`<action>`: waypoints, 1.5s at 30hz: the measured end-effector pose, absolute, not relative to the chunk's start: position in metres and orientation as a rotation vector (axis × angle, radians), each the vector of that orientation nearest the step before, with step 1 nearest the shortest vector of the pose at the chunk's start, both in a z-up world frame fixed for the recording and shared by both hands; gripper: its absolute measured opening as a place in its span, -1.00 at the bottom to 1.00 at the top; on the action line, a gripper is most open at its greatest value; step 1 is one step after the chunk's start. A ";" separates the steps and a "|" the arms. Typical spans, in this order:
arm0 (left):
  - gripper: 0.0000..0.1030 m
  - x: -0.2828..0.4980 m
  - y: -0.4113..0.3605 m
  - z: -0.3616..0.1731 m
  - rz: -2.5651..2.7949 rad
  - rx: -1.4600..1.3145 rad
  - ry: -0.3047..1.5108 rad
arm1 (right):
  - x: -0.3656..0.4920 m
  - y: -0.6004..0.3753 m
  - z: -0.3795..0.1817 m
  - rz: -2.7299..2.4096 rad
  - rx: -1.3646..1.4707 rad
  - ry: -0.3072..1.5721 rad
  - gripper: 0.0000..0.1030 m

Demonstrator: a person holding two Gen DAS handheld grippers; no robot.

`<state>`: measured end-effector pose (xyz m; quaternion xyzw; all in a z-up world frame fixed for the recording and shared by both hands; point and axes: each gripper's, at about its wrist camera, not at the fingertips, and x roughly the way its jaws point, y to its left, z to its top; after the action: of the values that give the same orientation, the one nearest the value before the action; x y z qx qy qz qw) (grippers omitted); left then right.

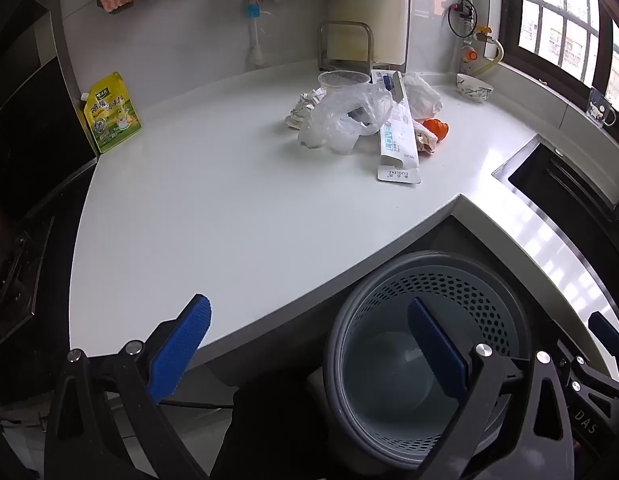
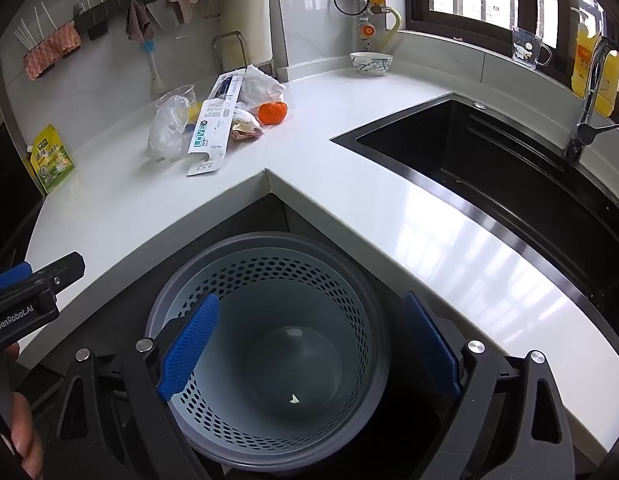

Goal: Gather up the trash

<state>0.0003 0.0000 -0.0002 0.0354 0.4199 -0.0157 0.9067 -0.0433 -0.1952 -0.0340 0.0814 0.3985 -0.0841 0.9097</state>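
Above the inner corner of the white surface (image 1: 213, 200), both grippers tilt steeply downward. Left gripper (image 1: 309, 344): fingers (image 1: 181, 352) spread wide, nothing between them; one pad over the surface edge, the other over the perforated bin (image 1: 429, 360). Right gripper (image 2: 309, 348): fingers (image 2: 189, 344) also fully apart and empty, straddling the bin (image 2: 269, 360) mouth from above. Bin sits on the floor in the corner notch, holding only a small pale scrap (image 2: 294, 399). Trash pile (image 1: 365, 116) lies well apart, toward the back wall: clear bag, long carton, crumpled paper, orange peel. Items under the bag are hard to identify. Part of a hand (image 2: 23, 436) shows at the right view's lower-left edge, cut off.
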 end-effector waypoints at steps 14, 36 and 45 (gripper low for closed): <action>0.88 -0.002 -0.001 0.001 -0.035 0.078 0.857 | -0.045 -0.195 -0.033 -0.170 0.173 0.816 0.72; 0.88 -0.001 -0.002 0.002 -0.032 0.085 0.852 | -0.043 -0.193 -0.031 -0.169 0.172 0.811 0.72; 0.88 -0.001 -0.002 0.003 -0.030 0.087 0.850 | -0.043 -0.195 -0.029 -0.169 0.174 0.808 0.72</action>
<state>-0.0015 -0.0024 0.0027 0.0419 0.4123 -0.0143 0.9100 -0.0435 -0.1948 -0.0292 0.0845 0.3921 -0.0822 0.9123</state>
